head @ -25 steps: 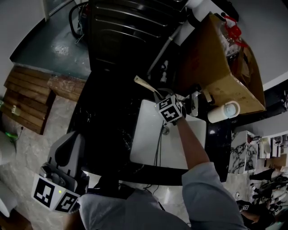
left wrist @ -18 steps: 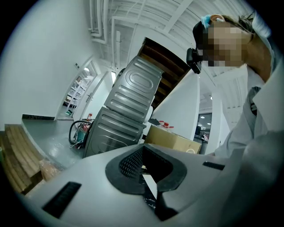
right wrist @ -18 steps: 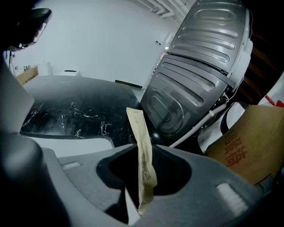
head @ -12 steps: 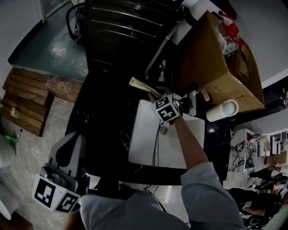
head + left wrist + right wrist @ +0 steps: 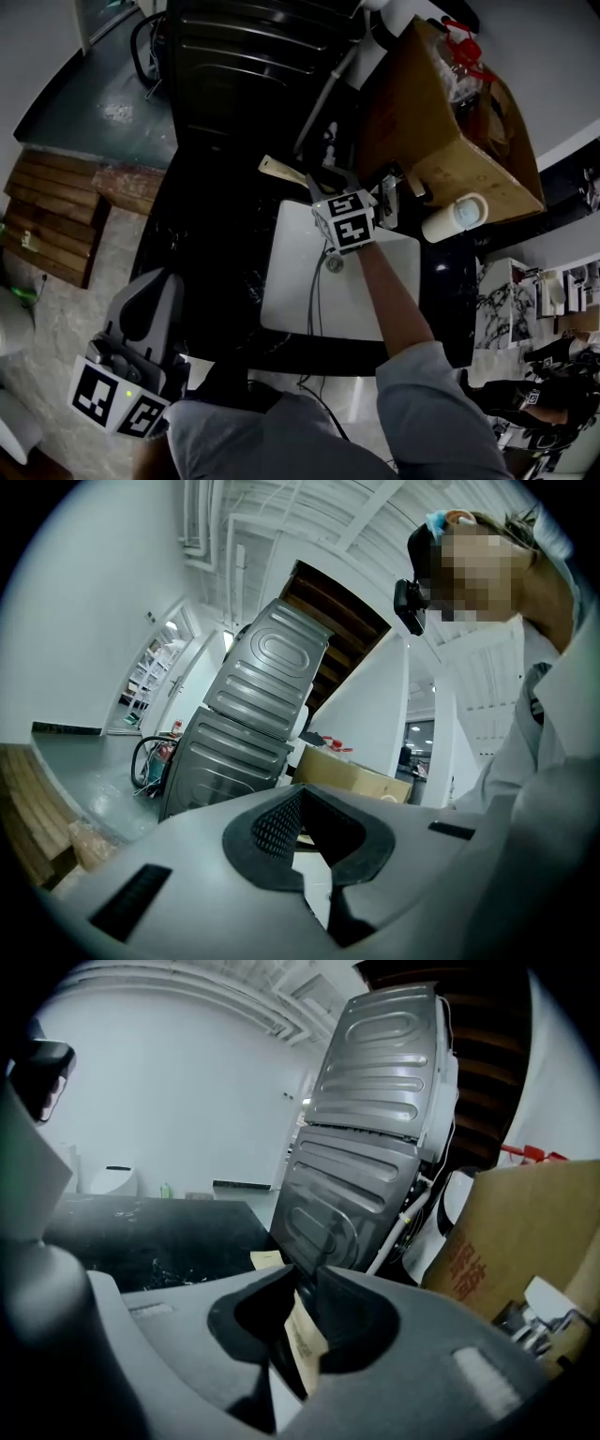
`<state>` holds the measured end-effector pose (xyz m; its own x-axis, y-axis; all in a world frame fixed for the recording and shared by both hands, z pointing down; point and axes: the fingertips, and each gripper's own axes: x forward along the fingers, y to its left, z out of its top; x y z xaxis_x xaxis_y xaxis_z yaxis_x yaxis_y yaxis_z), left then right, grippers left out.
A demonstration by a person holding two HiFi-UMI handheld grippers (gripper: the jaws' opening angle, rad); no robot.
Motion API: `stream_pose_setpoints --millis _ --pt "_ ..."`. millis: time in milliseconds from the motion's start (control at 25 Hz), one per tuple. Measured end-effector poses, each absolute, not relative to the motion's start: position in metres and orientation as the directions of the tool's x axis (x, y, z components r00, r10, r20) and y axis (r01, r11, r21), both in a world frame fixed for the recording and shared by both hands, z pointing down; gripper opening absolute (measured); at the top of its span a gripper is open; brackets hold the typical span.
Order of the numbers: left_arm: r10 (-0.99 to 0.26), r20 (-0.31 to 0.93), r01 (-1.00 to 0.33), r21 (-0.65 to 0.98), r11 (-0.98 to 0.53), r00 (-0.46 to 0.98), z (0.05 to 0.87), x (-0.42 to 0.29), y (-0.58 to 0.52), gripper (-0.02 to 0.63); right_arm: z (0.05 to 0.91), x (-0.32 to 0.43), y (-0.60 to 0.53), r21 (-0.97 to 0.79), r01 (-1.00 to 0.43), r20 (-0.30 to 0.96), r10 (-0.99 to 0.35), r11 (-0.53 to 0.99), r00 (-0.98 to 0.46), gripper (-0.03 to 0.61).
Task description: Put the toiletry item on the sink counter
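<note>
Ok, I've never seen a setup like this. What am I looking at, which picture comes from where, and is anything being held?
There is no robot. A person holds a two-jaw gripper in each hand, and the marker cubes are part of the grippers. The head view comes from a camera on the person's head, looking down. The other two views ride on the grippers and look along their jaws.

Below is a black counter with a white sink. Behind it stand a cardboard box and a grey ribbed appliance.

The right gripper reaches over the sink's far edge. Its jaws have just been opening. The flat tan toiletry item shows between them, and the pads don't seem to press on it. The left gripper is at the person's side, shut and empty.
</note>
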<state>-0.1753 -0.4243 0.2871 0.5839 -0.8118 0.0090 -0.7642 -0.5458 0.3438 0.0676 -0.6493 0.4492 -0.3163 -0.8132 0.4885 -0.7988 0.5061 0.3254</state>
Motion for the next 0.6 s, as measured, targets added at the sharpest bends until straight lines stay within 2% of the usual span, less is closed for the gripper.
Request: stream_pose_setpoints --millis 40,120,600 --pt "-0.809 0.006 -0.762 0.341 -0.551 0.588 0.286 -0.173 -0.422 0.005 0.441 0.068 -0.647 0.330 -0.805 0.466 -0.827 0.493 -0.315 0.045" --pt "-0.804 0.001 -0.758 0.337 -0.559 0.594 0.283 -0.168 -0.418 0.004 0.423 0.069 -0.642 0.323 -0.823 0.421 -0.850 0.467 -0.317 0.006" --pt "-0.764 -0.041 -0.720 0.302 -0.624 0.644 0.259 -0.132 -0.399 0.005 0.343 0.097 -0.574 0.108 -0.927 0.243 -0.914 0.358 -0.325 -0.002"
